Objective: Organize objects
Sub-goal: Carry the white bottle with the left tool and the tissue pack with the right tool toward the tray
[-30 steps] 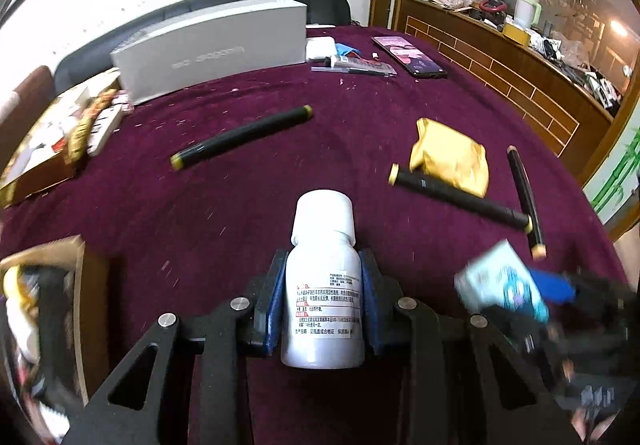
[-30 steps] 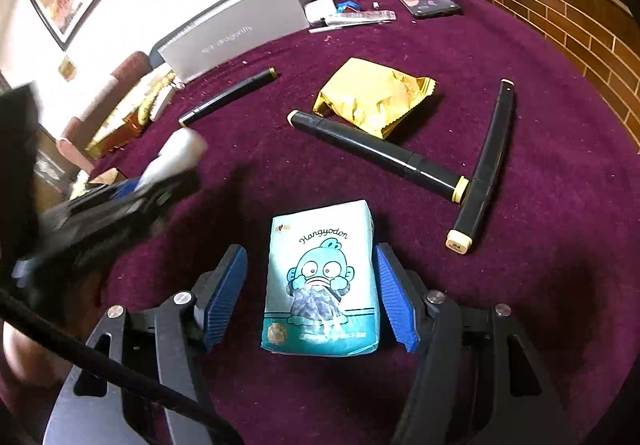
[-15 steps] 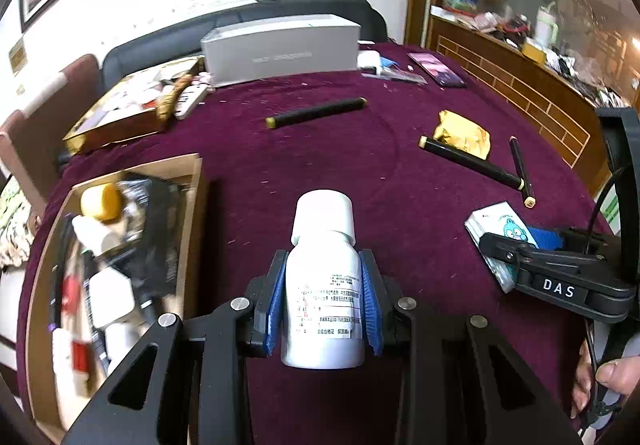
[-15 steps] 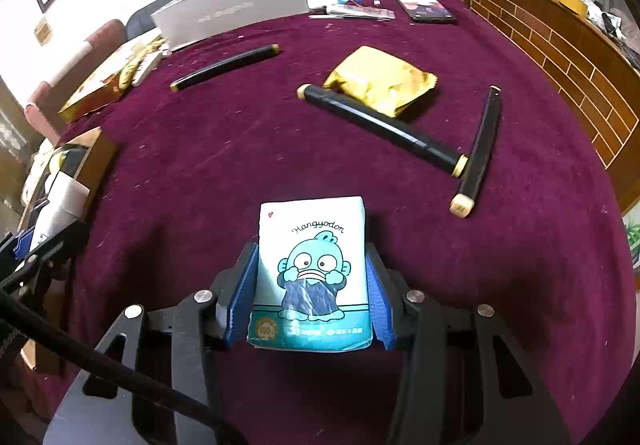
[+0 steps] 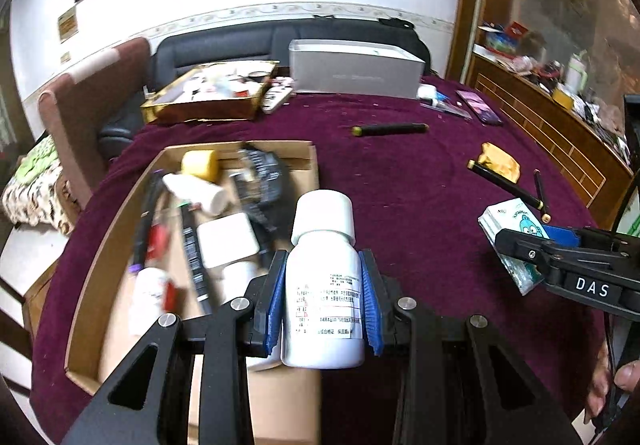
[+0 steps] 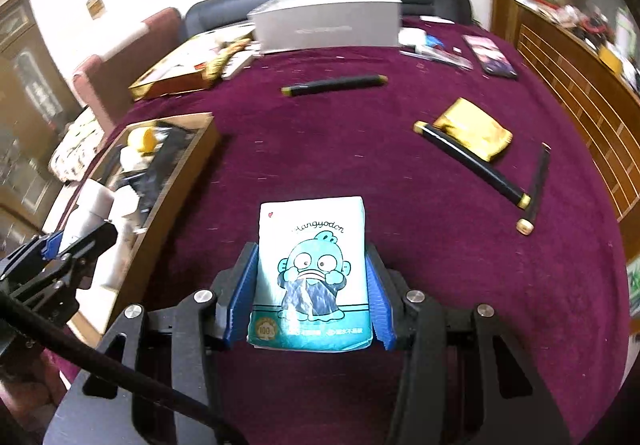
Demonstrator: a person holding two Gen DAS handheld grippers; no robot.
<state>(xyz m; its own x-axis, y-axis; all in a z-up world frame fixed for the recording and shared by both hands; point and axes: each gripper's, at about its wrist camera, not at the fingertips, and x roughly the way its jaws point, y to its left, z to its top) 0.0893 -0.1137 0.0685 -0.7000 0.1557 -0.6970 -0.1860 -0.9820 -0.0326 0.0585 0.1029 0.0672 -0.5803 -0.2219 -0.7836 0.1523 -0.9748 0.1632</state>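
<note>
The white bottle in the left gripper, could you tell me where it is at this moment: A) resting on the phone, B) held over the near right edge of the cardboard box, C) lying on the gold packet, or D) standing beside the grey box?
B: the left gripper is shut on the white bottle, which hangs over the near right edge of the cardboard box.

A table (image 6: 320, 165) in maroon cloth carries a cardboard box (image 5: 108, 245), three black markers (image 6: 334, 84), a gold packet (image 6: 474, 127), a grey box (image 6: 328, 25) and a phone (image 6: 490, 55)
</note>
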